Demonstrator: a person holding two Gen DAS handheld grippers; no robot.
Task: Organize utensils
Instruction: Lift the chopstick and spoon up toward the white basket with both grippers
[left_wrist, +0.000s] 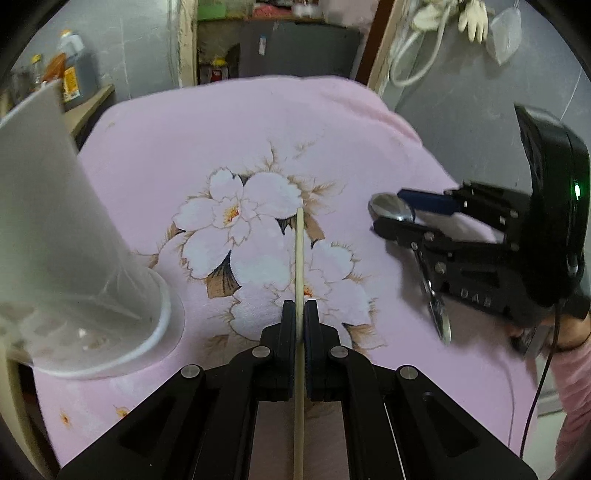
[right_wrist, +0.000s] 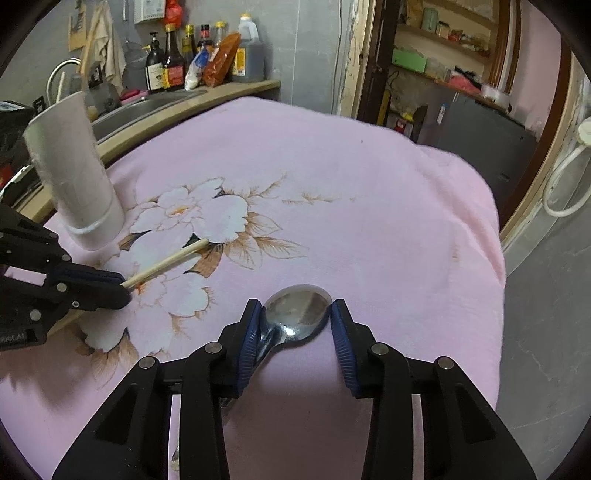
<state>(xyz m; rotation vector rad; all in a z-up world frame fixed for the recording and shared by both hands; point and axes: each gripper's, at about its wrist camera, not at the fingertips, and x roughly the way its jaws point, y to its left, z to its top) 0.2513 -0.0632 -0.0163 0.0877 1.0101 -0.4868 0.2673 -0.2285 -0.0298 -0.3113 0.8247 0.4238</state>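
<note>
While I hold both tools over the pink-clothed tabletop (right_wrist: 369, 192), chopstick and spoon sit mid-cloth.
My left gripper (left_wrist: 300, 314) is clenched on the chopstick (left_wrist: 300, 258), just beside the white cup (right_wrist: 74, 177) near the left edge; my right gripper (right_wrist: 295, 325) straddles the spoon (right_wrist: 299, 314) bowl, left pad touching, right pad apart. The far edge and right edge lie open.

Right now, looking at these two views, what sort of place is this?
Most likely a home kitchen. Sauce bottles stand on a counter beside a metal sink, pantry shelves show through a doorway, and a spoon lies on a table under a pink floral cloth.
</note>
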